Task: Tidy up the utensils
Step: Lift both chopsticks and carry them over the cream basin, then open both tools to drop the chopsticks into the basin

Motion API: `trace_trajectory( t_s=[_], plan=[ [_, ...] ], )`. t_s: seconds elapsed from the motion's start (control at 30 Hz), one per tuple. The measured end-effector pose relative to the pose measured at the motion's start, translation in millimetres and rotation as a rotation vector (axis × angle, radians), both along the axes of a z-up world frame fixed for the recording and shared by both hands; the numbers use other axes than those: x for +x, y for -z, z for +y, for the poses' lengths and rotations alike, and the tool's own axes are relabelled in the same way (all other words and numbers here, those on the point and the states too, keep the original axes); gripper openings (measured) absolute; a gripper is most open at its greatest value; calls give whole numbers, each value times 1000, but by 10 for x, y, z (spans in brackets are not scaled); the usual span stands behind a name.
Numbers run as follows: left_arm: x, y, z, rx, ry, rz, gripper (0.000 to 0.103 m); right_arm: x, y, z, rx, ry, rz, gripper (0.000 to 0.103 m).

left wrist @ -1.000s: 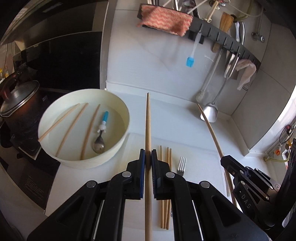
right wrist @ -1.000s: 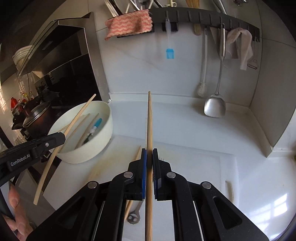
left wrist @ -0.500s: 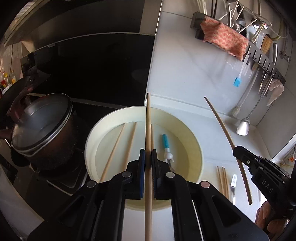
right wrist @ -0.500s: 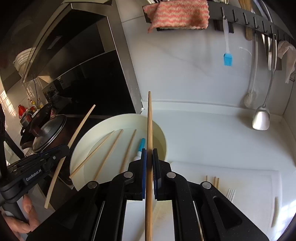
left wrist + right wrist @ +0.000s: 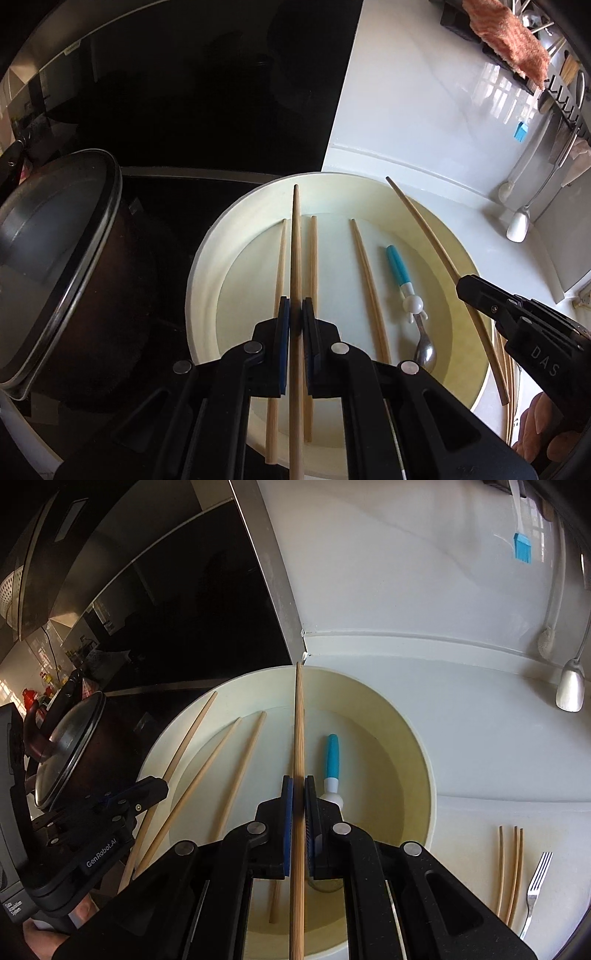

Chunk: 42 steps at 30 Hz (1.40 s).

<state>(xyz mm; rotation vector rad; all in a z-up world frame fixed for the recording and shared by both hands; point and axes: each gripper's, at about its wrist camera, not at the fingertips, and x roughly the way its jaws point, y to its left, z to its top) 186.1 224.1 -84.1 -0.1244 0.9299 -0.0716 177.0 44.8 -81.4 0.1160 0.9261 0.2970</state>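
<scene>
White counter w/ cream bowl (image 5: 207,266): each tool (image 5: 295,314) (image 5: 298,794) pinching a chopstick (image 5: 295,236) (image 5: 298,716) above it

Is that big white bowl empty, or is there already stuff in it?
Not empty. The white bowl has three loose chopsticks and a blue-handled spoon lying on its bottom.

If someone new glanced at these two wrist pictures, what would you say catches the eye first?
First, the two black tongs, left tongs and right tongs, each shut on a long wooden chopstick above the round cream bowl. Inside the bowl lie loose wooden chopsticks and a small blue-handled metal spoon. Left of the bowl stands a dark lidded pot.
</scene>
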Motion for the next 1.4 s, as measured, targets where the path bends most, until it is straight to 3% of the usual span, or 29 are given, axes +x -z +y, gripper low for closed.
trace_trajectory(
  t_s=[0.57,1.27,1.33,1.37,1.4],
  plan=[
    [174,367,-64,6,-13,62,7,314,386,110,-22,-51,83,6],
    [259,442,-193,16,16,87,9,362,578,166,-58,-73,180,6],
    [241,421,-183,17,16,90,17,340,523,141,-58,-61,160,6],
    [224,399,-174,21,13,85,35,327,492,123,-54,-60,153,7],
    [199,361,-166,30,5,72,61,309,460,99,-54,-53,144,13]
  ],
)
